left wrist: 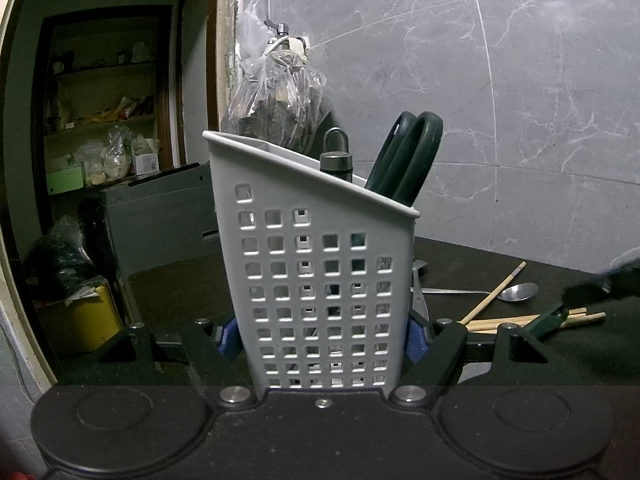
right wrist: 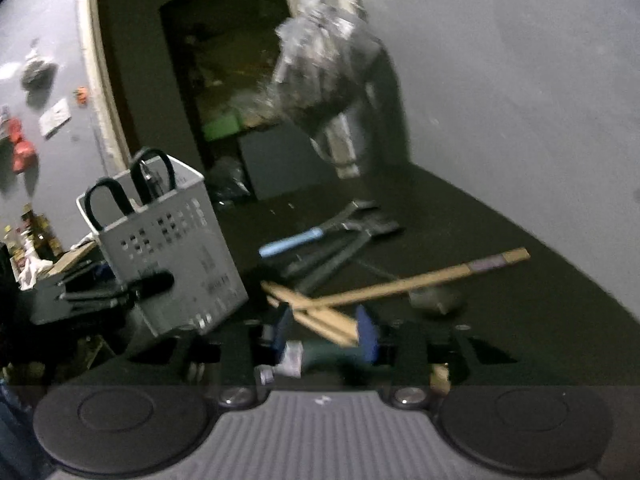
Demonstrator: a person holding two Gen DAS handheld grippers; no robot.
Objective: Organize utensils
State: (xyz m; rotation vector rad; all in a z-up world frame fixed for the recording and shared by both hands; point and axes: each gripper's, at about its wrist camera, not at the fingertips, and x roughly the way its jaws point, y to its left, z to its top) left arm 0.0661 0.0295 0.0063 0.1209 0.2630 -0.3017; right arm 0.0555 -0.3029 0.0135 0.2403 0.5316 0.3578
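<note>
Two grippers working: left gripper [left wrist: 326,336] is clamping the white utensil caddy [left wrist: 320,264] (scissors inside); right gripper [right wrist: 326,334], jaws parted, is straddling a green-handled tool [right wrist: 320,354] beside the chopsticks [right wrist: 320,312].

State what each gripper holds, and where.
Left gripper: white utensil basket, clamped low on its sides. Right gripper: green-handled tool between its jaws; grip unclear.

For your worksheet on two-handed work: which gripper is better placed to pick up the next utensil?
Right. The right gripper hangs open right over the chopsticks on the counter, while the left gripper is clamped on the caddy, steadying it.
</note>
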